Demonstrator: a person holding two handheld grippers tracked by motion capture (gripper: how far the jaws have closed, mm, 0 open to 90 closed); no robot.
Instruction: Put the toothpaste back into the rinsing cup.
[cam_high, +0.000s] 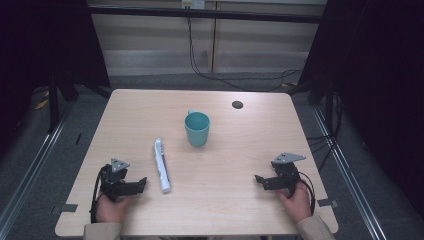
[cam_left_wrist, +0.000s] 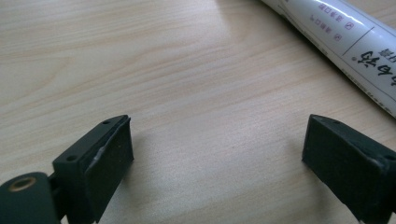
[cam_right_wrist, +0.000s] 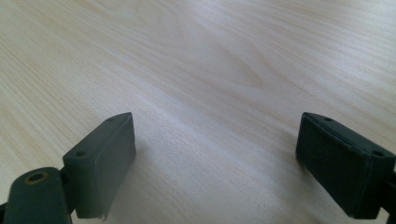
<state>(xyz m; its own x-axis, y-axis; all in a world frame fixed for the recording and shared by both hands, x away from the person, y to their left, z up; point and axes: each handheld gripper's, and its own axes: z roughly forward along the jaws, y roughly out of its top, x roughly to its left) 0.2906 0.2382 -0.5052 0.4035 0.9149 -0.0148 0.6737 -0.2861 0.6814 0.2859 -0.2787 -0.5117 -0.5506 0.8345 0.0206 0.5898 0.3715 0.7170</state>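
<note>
A white tube with printed text lies lengthwise on the wooden table, left of centre. A teal cup stands upright beyond it, near the middle. My left gripper rests low at the front left, open and empty, its jaws pointing right toward the tube's near end. In the left gripper view the tube crosses the upper right corner, beyond the open gripper. At the front right my right gripper is open and empty, pointing left. The right gripper view has bare wood between the wide-apart jaws of the gripper.
A small dark round hole sits near the table's far right. Black cables lie on the floor behind the table. Dark frames stand at both sides. A person's hands hold the grippers at the front edge.
</note>
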